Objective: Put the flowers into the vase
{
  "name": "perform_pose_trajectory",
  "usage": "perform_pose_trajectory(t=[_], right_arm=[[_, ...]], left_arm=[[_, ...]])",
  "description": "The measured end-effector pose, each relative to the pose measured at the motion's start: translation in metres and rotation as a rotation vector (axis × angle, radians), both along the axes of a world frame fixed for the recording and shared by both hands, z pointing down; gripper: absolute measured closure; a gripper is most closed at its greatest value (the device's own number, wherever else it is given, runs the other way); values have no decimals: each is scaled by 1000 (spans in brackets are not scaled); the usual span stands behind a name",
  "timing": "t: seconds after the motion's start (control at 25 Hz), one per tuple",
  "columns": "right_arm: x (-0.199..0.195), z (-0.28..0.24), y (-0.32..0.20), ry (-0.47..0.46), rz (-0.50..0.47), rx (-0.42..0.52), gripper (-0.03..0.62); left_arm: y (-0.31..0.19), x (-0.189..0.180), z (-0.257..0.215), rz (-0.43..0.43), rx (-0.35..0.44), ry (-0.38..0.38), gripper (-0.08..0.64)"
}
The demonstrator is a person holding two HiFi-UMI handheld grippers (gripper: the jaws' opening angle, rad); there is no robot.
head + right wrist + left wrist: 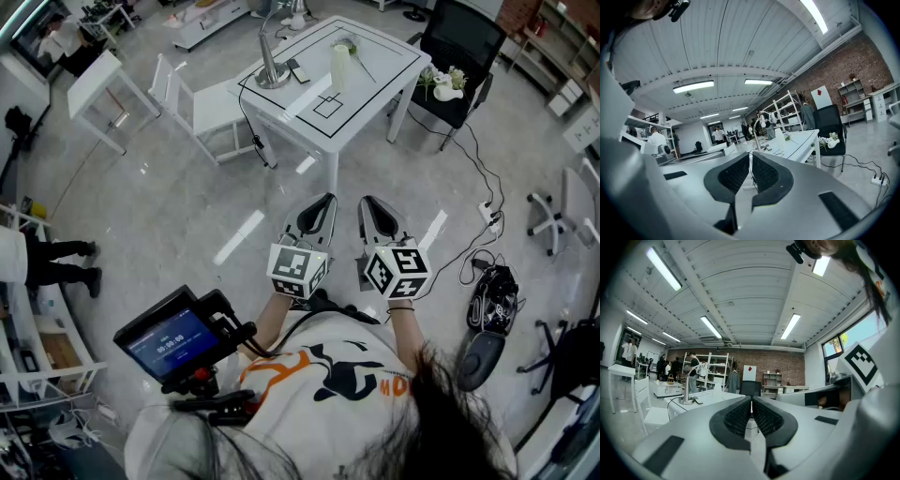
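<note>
Left gripper (324, 200), jaws shut on nothing, and right gripper (368, 201) beside it, likewise closed and empty, are held out above the floor, well short of the white table (375, 92). There the pale vase (339, 64) stands upright, a flower (349, 44) lying just beside it. More flowers (441, 82) rest on the black chair (459, 37) at right.
</note>
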State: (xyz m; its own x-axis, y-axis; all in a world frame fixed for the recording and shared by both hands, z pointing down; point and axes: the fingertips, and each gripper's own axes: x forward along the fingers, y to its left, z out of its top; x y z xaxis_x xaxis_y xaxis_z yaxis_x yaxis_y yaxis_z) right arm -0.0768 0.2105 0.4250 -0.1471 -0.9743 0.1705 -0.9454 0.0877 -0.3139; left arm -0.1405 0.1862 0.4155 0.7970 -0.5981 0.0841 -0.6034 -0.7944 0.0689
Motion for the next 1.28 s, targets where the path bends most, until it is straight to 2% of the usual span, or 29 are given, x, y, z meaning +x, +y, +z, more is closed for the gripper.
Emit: perform_pose_trajectory(t=[0.56,0.84,1.08,1.28], right_arm=[[-2,15,8,-33,16,10,561],[-12,23,-23,-33,45,-26,561],[4,32,-26,-28,53,-47,561],[26,32,-48,-27,41,-38,561]], left_arm=[[5,-4,11,17,-2,-12,549],[-34,-11,13,42,-18,-2,549],[-45,7,19,48,-34,3,549],[-61,29,21,46,-29,-4,549]])
